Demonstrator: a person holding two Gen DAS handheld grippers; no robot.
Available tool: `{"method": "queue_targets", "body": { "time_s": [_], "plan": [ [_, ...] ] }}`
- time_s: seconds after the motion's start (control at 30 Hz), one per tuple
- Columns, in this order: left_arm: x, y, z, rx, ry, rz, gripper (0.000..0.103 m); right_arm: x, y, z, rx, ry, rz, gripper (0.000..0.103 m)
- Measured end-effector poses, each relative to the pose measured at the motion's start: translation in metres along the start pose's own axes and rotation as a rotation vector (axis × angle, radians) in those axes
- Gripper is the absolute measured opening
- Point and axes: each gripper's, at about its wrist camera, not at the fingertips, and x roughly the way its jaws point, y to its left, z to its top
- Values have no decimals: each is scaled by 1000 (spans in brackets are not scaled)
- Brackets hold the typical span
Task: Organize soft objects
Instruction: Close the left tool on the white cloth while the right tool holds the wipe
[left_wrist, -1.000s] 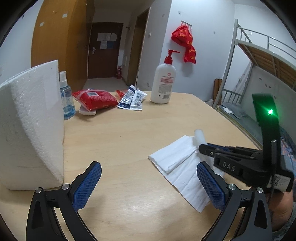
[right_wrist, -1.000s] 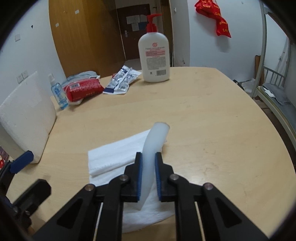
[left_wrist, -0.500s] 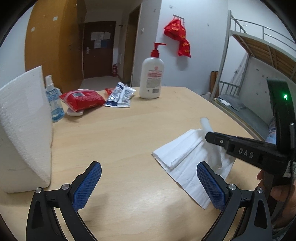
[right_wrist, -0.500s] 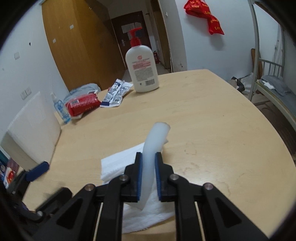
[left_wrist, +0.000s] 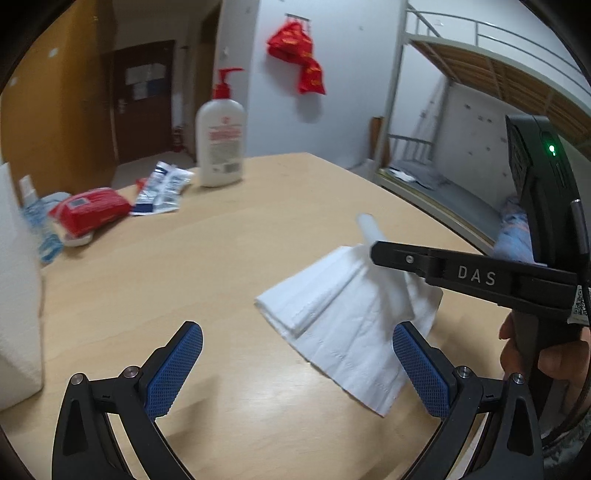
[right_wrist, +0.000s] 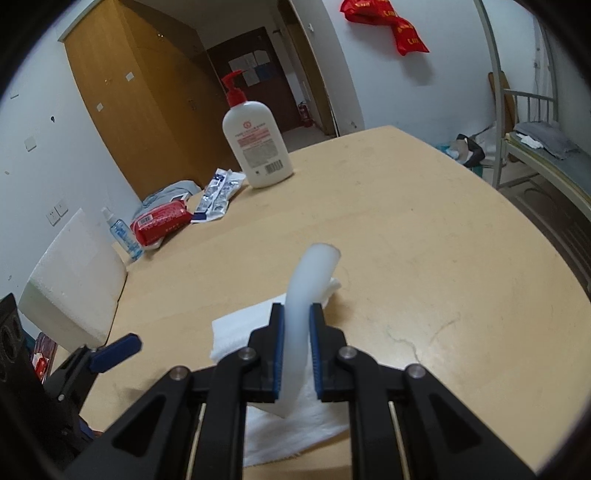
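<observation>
My right gripper (right_wrist: 297, 314) is shut on a white translucent soft tube (right_wrist: 308, 273) and holds it above a folded white paper towel (right_wrist: 240, 325) on the wooden table (right_wrist: 424, 229). In the left wrist view the tube (left_wrist: 369, 229) sticks out past the right gripper (left_wrist: 376, 253), over the towel (left_wrist: 332, 317). My left gripper (left_wrist: 295, 365) is open and empty, low over the table just in front of the towel. Its blue pads (left_wrist: 175, 367) stand wide apart.
A white foam block (right_wrist: 74, 277) stands at the left. At the far side are a small spray bottle (right_wrist: 122, 236), a red wipes pack (right_wrist: 162, 221), foil sachets (right_wrist: 218, 192) and a pump lotion bottle (right_wrist: 258, 144). A bunk bed (left_wrist: 480, 92) is at the right.
The right gripper has lifted the tube a little above the towel. The left gripper has shifted right and turned, so the foam block slid toward the left edge of its view.
</observation>
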Motion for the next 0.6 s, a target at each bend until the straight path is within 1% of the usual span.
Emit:
{"method": "queue_targets", "body": {
  "time_s": [0.13, 0.23, 0.37, 0.4, 0.47, 0.5, 0.57, 0.6],
  "plan": [
    [8, -7, 0, 16, 9, -60, 103, -3, -2, -2, 5, 0, 15, 16],
    [13, -10, 1, 37, 17, -64, 103, -4, -5, -4, 13, 5, 26, 16],
    [23, -14, 1, 55, 69, -116, 102, -5, -6, -5, 20, 10, 43, 16],
    [26, -16, 1, 61, 78, -119, 101, -5, -6, -5, 25, 11, 49, 16],
    [30, -18, 1, 66, 101, -136, 96, -6, -6, -6, 21, 12, 51, 16],
    [34, -18, 2, 68, 112, -130, 95, -6, -7, -6, 22, 15, 57, 16],
    [38, -19, 3, 61, 125, -134, 90, -6, -7, -8, 24, 18, 65, 16],
    [41, -19, 3, 59, 137, -139, 90, -6, -6, -8, 22, 17, 64, 16]
  ]
}}
